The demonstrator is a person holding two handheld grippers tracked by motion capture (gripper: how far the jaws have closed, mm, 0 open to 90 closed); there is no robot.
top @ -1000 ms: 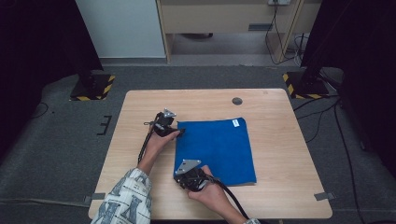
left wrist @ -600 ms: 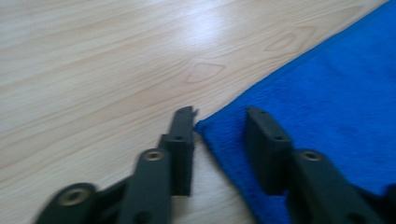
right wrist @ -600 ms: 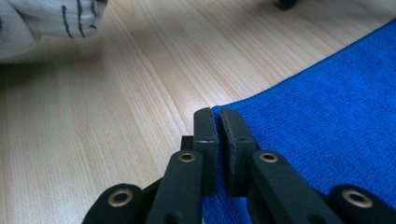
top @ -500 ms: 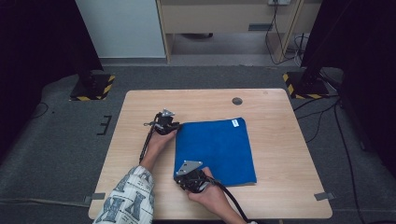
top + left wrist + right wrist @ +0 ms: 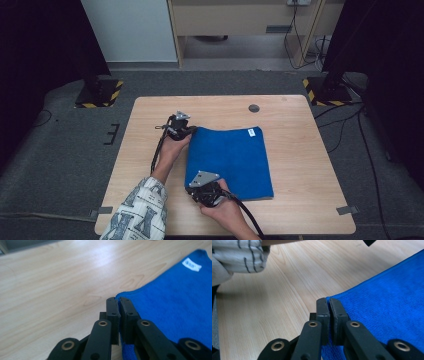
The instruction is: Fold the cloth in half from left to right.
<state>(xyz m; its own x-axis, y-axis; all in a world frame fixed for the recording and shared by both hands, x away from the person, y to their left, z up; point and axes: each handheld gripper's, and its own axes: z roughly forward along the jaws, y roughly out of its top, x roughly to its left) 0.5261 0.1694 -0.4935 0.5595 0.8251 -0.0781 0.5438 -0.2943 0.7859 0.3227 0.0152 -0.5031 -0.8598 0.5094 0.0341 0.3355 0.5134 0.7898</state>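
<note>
Since a second ago, left gripper (image 5: 186, 129) jaws have just been closing, now clamped on the flat blue terry cloth's (image 5: 232, 160) far-left corner. Right gripper (image 5: 202, 189) pinches the near-left corner. Both corners gripped; cloth flat mid-table, fold undone.

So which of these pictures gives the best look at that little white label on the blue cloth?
The left gripper view: the white label sits large near the far corner of the blue cloth, though its print is too blurred to read. In the high view it is just a tiny white patch at the cloth's far right corner. The right gripper view looks across plain blue cloth.
</note>
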